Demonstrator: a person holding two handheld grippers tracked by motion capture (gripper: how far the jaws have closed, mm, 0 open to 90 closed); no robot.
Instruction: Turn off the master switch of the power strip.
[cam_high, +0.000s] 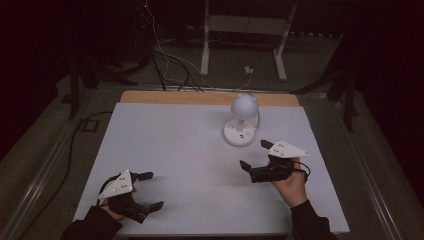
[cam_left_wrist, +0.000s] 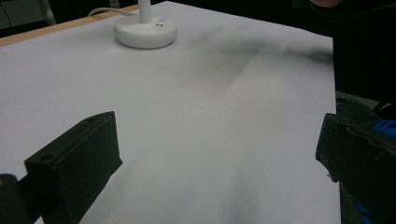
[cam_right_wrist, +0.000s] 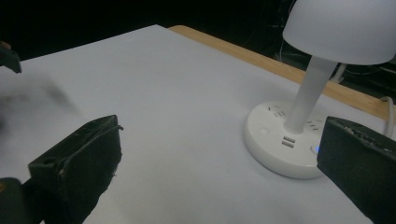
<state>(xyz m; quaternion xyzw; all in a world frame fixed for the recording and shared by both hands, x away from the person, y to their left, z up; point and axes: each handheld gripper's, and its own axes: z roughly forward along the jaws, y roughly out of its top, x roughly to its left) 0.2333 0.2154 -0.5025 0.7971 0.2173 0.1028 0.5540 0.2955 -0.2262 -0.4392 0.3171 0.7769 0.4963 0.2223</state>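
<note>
A white desk lamp (cam_high: 241, 120) with a round dome shade and a round base stands toward the back of the table, right of centre. Its base (cam_right_wrist: 285, 144) has sockets and a small blue light; the same base (cam_left_wrist: 145, 31) appears far off in the left gripper view. My right gripper (cam_high: 255, 155) hovers just in front of the lamp base, open and holding nothing. Near the front left corner my left gripper (cam_high: 150, 191) is also open and empty, its jaws wide apart.
A pale grey sheet (cam_high: 190, 165) covers the table, with a wooden edge (cam_high: 200, 97) at the back. Cables (cam_high: 170, 65) and a metal stand (cam_high: 245, 30) lie on the dark floor behind. A rail (cam_high: 45, 165) runs along the left side.
</note>
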